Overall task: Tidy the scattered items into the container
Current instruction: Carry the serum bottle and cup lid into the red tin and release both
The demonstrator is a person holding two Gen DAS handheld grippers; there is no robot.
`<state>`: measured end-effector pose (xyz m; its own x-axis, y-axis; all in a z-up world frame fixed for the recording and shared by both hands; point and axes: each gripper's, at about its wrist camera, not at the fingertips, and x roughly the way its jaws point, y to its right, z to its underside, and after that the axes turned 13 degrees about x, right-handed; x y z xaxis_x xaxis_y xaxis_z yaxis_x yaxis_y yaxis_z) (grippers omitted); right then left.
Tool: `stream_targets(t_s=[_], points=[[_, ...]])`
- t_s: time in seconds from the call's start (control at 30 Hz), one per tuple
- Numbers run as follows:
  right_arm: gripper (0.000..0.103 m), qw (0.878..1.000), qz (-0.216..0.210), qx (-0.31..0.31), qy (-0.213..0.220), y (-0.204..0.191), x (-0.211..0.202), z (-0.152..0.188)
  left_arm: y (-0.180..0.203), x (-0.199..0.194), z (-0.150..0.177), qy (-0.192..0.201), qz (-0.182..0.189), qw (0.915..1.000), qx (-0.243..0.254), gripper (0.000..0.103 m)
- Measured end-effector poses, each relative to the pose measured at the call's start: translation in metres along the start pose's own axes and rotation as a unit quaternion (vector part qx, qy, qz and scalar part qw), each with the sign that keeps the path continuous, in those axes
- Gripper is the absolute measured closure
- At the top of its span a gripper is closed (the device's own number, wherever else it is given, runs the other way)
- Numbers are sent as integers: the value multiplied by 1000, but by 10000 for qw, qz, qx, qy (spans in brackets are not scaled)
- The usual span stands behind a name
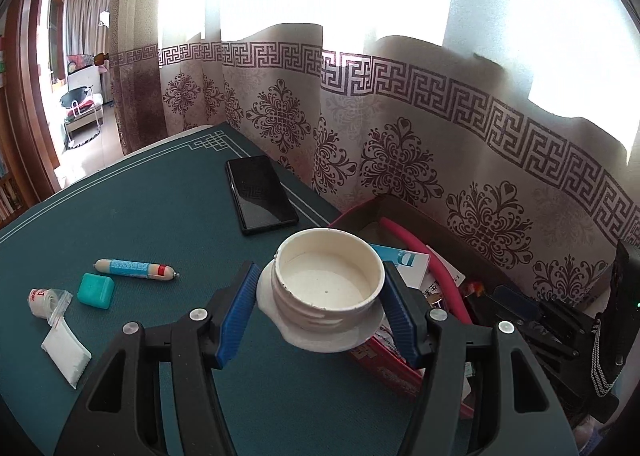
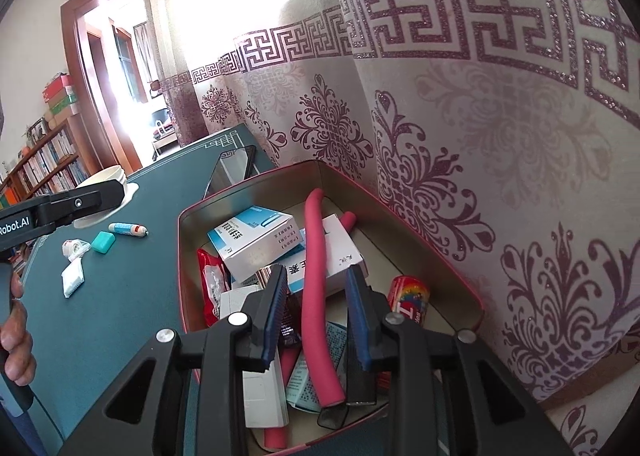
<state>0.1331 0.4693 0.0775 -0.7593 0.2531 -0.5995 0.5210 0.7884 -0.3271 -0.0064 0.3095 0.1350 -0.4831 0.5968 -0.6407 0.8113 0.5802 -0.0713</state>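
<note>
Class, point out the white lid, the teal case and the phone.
White lid [image 1: 328, 288], left wrist view, inner floor.
Teal case [image 1: 95, 290], left wrist view, top face.
Phone [image 1: 262, 194], left wrist view, screen.

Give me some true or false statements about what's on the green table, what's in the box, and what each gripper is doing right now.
1. The left gripper holds a white lid between its fingers. True.
2. The phone lies inside the box. False: it lies on the green table, beside the box.
3. A pink foam tube lies in the box. True.
4. The right gripper is clamped on the teal case. False: its fingers grip nothing, and the case sits on the table.
5. A blue and white carton is in the box. True.
</note>
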Motion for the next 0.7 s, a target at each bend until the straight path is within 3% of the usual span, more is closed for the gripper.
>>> stream_targets(t_s=[0.33,0.7], points=[[69,9999,26,77,96,6,-5,-4,44,22,-11,-70,341,9987,366,39],[69,9995,150,237,150,15,-4,-8,63,37,-13,-168,578,9970,492,39]])
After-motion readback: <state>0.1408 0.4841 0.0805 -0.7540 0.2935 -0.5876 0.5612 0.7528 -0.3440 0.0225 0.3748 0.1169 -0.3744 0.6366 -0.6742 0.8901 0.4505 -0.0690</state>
